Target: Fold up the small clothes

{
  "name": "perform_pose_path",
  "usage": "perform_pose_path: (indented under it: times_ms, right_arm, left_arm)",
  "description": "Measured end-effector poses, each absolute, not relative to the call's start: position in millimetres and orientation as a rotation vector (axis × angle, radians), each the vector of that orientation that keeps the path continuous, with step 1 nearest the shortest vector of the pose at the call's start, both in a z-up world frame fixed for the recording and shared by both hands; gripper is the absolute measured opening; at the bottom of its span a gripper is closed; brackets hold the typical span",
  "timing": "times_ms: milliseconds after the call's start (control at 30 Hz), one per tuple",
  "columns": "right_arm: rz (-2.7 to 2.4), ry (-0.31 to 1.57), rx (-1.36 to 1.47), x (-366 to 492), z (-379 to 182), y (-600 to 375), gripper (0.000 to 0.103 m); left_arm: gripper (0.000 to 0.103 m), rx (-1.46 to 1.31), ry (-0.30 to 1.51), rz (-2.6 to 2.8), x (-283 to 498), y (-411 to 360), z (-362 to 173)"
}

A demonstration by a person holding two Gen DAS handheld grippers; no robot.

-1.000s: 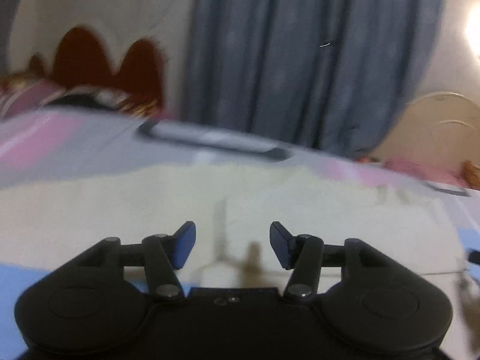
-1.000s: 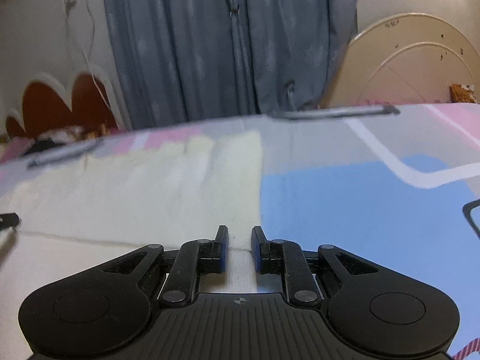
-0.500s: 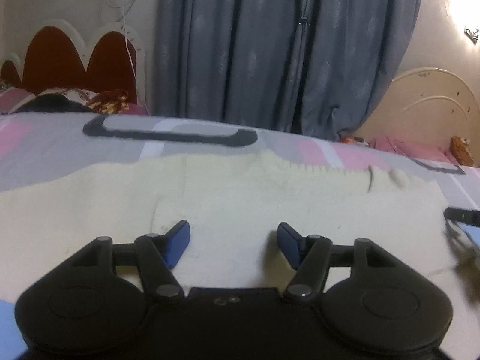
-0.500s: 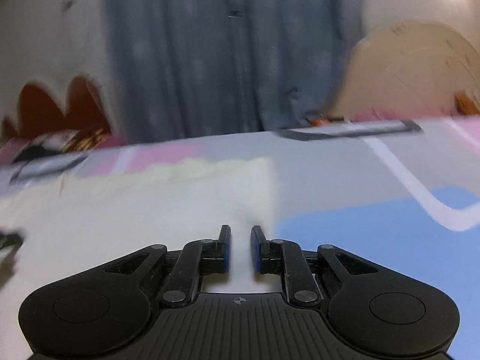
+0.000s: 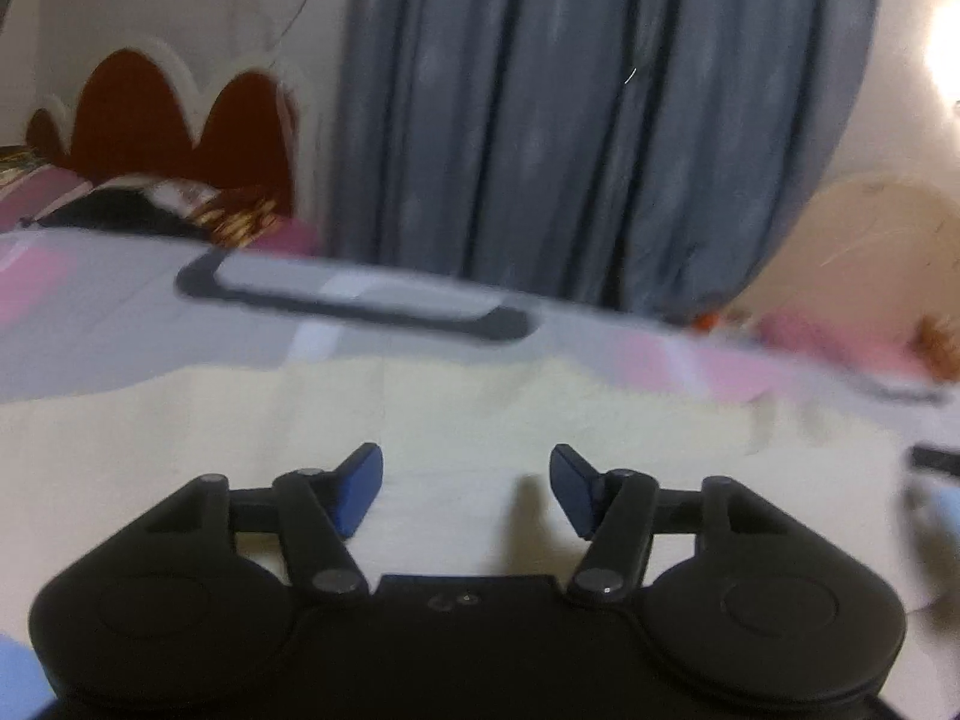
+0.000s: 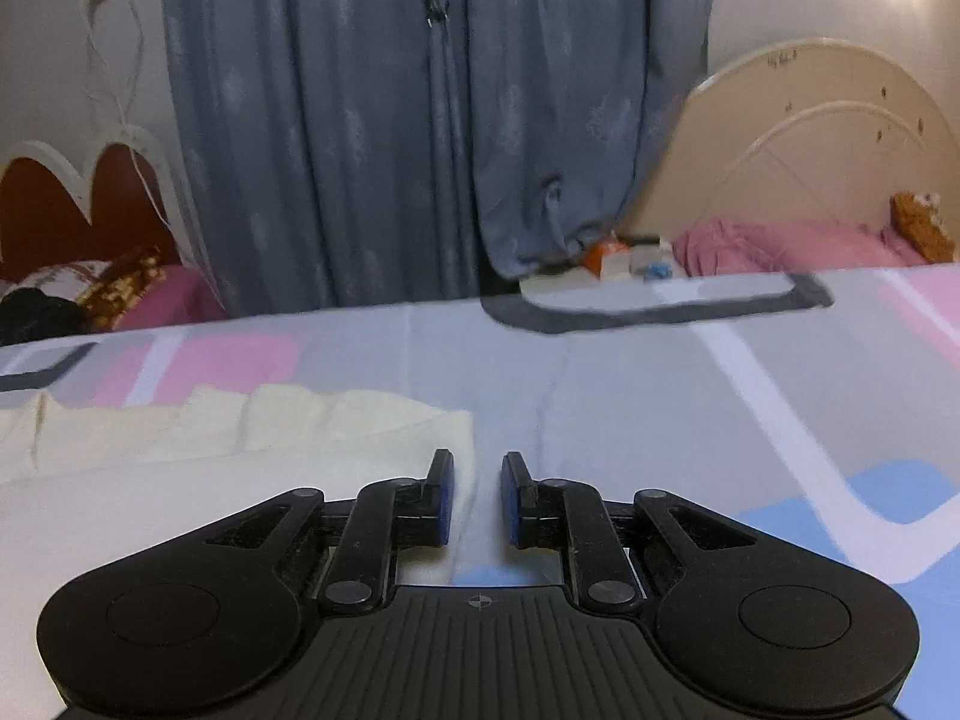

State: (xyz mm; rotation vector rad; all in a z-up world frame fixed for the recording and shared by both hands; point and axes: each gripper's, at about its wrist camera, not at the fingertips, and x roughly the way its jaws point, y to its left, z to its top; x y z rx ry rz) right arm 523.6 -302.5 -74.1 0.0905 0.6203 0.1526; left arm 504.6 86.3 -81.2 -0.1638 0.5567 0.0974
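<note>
Across the patterned bedsheet (image 6: 630,372) lay the cream garment (image 5: 420,414), spread flat, seemingly with one layer already turned over, though blur hid the crease; further folds left to do. Hovered over its middle, left gripper (image 5: 467,483), fingers spread wide, nothing between them. Sat at its right edge, right gripper (image 6: 475,495), fingers narrowly parted, pinching nothing. Compared with a second earlier: left fingers a little wider, right view shifted toward the garment's far corner.
</note>
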Motion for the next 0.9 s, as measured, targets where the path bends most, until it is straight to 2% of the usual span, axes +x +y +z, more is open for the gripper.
perform_pose_path:
  times_ms: [133,233,433,600,700,800,867,900]
  right_arm:
    - [0.257,0.591,0.094,489.1,-70.0,-276.3,0.015]
    - [0.316,0.607,0.004,474.3,-77.9,-247.6,0.015]
    - [0.25,0.638,-0.02,444.8,-87.0,-279.8,0.015]
    - [0.252,0.644,0.121,439.7,-85.7,-287.7,0.015]
    - [0.219,0.672,0.06,440.8,-81.0,-278.0,0.015]
    - [0.239,0.579,0.021,430.7,-62.9,-270.5,0.015]
    - [0.233,0.715,-0.013,446.0,-81.5,-262.4,0.015]
    - [0.227,0.688,-0.02,442.2,-82.8,-260.7,0.015]
  left_arm:
    - [0.068,-0.136,0.57,-0.036,497.4,37.8,-80.9]
    - [0.065,-0.055,0.642,-0.046,495.2,18.4,-97.0]
    - [0.064,-0.097,0.633,0.046,461.1,51.4,-106.6]
    - [0.066,-0.059,0.637,0.051,469.5,43.6,-107.9]
    - [0.067,-0.077,0.62,0.086,458.3,54.1,-96.8]
    - [0.071,-0.087,0.671,0.102,461.6,67.3,-105.4]
    - [0.072,-0.081,0.663,0.084,461.5,69.7,-107.0]
    - [0.072,-0.083,0.665,0.085,459.3,70.4,-104.8]
